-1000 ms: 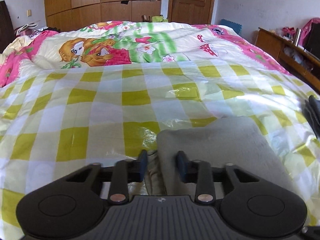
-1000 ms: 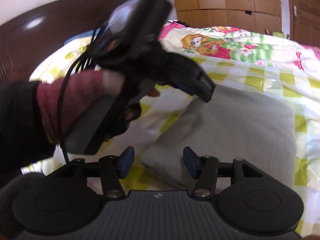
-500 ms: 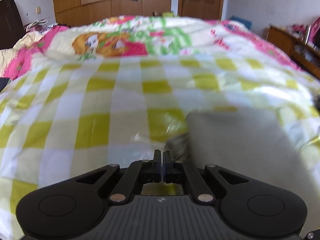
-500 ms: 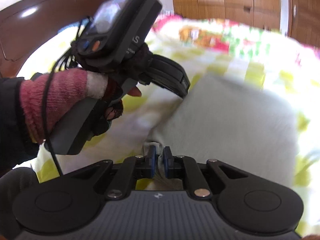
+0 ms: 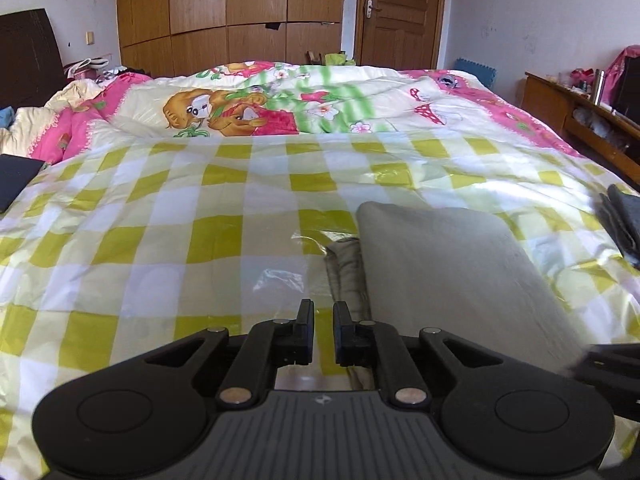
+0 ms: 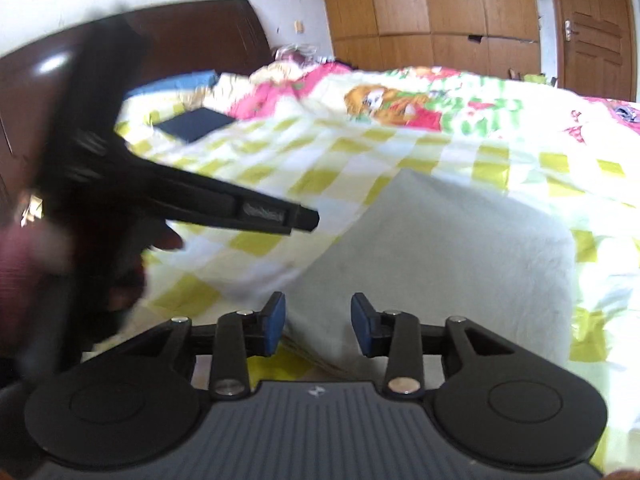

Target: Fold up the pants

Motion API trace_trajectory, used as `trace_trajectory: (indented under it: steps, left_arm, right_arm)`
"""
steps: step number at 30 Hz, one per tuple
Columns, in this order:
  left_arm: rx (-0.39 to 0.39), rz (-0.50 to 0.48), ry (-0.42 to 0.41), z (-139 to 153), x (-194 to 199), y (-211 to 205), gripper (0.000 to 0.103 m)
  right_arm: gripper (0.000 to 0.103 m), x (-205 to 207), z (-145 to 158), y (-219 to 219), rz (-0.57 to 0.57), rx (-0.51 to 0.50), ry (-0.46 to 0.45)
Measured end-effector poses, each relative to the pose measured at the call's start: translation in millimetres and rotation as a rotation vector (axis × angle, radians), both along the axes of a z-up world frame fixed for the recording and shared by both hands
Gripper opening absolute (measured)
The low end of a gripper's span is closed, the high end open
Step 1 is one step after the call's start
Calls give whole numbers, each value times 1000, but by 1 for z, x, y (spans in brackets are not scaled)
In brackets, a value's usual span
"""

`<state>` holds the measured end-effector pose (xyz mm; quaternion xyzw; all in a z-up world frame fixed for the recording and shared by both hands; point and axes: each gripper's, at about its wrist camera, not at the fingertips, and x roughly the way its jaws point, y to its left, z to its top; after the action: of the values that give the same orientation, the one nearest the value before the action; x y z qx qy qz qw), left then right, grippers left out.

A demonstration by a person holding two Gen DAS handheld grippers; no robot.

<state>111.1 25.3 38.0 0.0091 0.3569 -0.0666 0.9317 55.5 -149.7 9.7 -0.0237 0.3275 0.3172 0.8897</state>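
Grey cloth, the pants, lies as a compact folded block on the checked sheet of the bed, at about 2 o'clock from the left gripper and dead ahead, at 12 o'clock, of the right gripper. The left gripper's jaws stand a narrow gap apart with nothing between them, its tips beside the block's stacked left edge. The right gripper's jaws stand wide apart and hold nothing; the near edge of the block sits between and just beyond its blue pads. Seen from the right wrist, the left gripper reaches in from 9 o'clock, blurred.

The fold looks nearly or wholly done, so the step in hand is judged to be tidying or letting go. To do it well, both grippers should leave straight back along their fingers, low and slow, so no pad snags a layer. If the protruding layers at the left edge need squaring, a light push from 9 o'clock should do. The glossy sheet may let the block slide.
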Motion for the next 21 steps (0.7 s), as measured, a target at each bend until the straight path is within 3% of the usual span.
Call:
trace_trajectory:
  steps: [4, 8, 21]
  left_arm:
    - [-6, -7, -3, 7, -5, -3, 26]
    - [-20, 4, -9, 13, -14, -2, 26]
    - [-50, -12, 29, 0, -70, -15, 35]
  right_arm:
    - [38, 2, -12, 9, 32, -68, 49]
    - [37, -20, 6, -11, 0, -25, 32]
    - [42, -43, 22, -61, -265, 27, 41]
